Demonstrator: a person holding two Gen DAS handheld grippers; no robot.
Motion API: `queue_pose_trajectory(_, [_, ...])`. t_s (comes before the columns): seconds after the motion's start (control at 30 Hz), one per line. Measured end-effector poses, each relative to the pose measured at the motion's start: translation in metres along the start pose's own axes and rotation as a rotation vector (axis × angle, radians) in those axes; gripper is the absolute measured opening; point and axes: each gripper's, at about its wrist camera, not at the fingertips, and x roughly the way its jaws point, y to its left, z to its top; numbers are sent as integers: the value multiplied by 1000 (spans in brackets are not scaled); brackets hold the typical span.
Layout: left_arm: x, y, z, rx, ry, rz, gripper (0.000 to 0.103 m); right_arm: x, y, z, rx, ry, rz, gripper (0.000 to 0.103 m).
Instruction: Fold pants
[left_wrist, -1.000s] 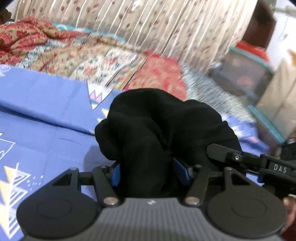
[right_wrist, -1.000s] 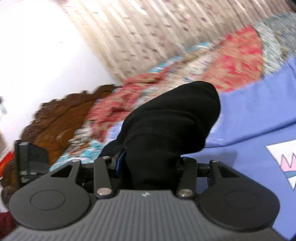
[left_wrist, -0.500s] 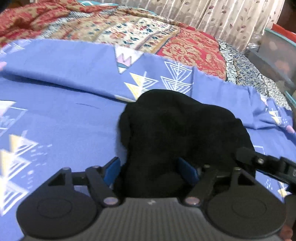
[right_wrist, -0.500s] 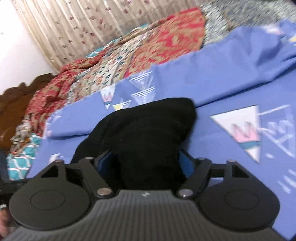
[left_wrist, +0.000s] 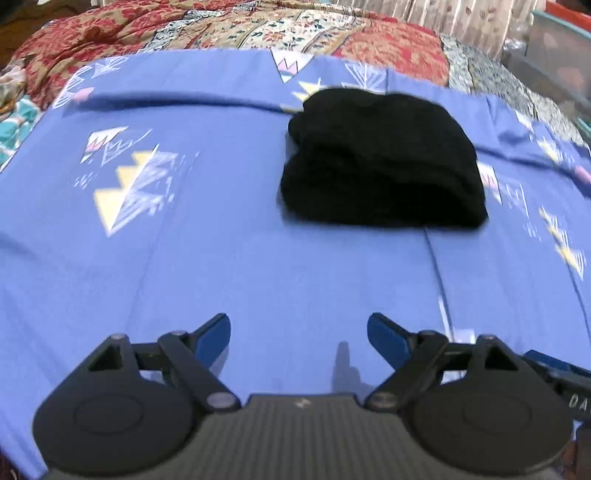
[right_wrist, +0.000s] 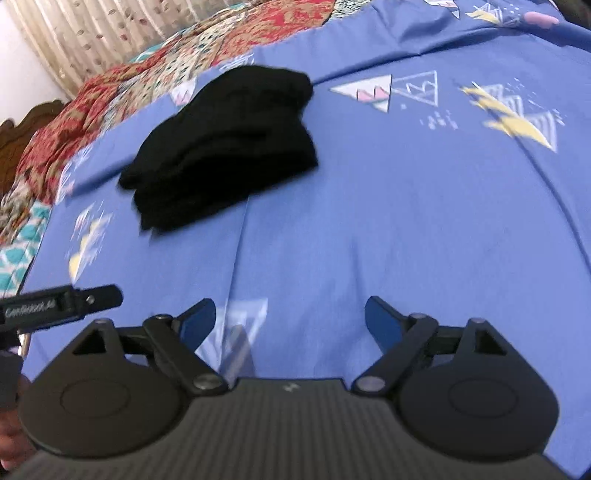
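My left gripper (left_wrist: 299, 334) is wide open and holds nothing, and my right gripper (right_wrist: 290, 319) is wide open and empty too. Both hang over the bed, well apart from the black pants (left_wrist: 380, 162). The pants lie in a thick, folded stack on the blue sheet (left_wrist: 207, 258), near the far side of it, close to the red flowery quilt (left_wrist: 229, 26). I think the folding is about done, since the stack looks small and tidy and I am not touching it. Things could go wrong from here, though. The stack is puffy, with soft layers on top of each other, so the top layers could slide off or flop open if I bump it or tug the sheet under it. If I reach back in with my fingers spread like this, one finger could catch a loose edge and drag it out of place. The sheet has a long crease (right_wrist: 240, 236) running up to the stack, and pulling there could tip it. My left view shows the stack from the front, with a see-through box (left_wrist: 561, 62) far off on the right side. My right view shows the stack from its side, so I can see the layers stepping down, and it shows a brown wooden headboard (right_wrist: 22, 125) and the tip of my other tool (right_wrist: 62, 304) poking in.
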Motion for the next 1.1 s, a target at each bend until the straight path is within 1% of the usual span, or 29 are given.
queue_pose_trajectory(0.13, [-21,-7,-35,25,14,35,85,-26,1,-35,-14,2,-18,93])
queue_pose_trajectory(0.2, [-28,-8,-50,21,17,40,94,-30,3,-43,0,1,-17,96])
queue_pose_trajectory(0.23, [-30,-8,-56,23,19,43,94,-33,6,-47,3,2,-23,96])
queue_pose_trajectory(0.33, [-34,-10,-73,39,31,63,94,-39,10,-54,-7,4,-97,97])
queue_pose_trajectory(0.37, [-35,-11,-78,44,39,67,94,-40,12,-58,-11,4,-110,97])
queue_pose_trajectory(0.5, [-35,-14,-91,65,61,76,95,-43,13,-63,-5,6,-118,99])
queue_pose_trajectory(0.57, [-33,-15,-95,76,70,81,97,-40,12,-64,9,21,-130,102])
queue_pose_trajectory(0.6, [-31,-15,-97,78,77,82,100,-38,11,-66,13,31,-136,103])
queue_pose_trajectory(0.67, [-28,-14,-99,76,89,88,103,-36,11,-68,10,30,-138,103])
queue_pose_trajectory(0.97, [-19,-13,-102,94,104,92,103,-33,8,-70,21,28,-139,103])
queue_pose_trajectory(1.1, [-16,-8,-99,65,121,71,103,-32,12,-70,3,36,-156,103])
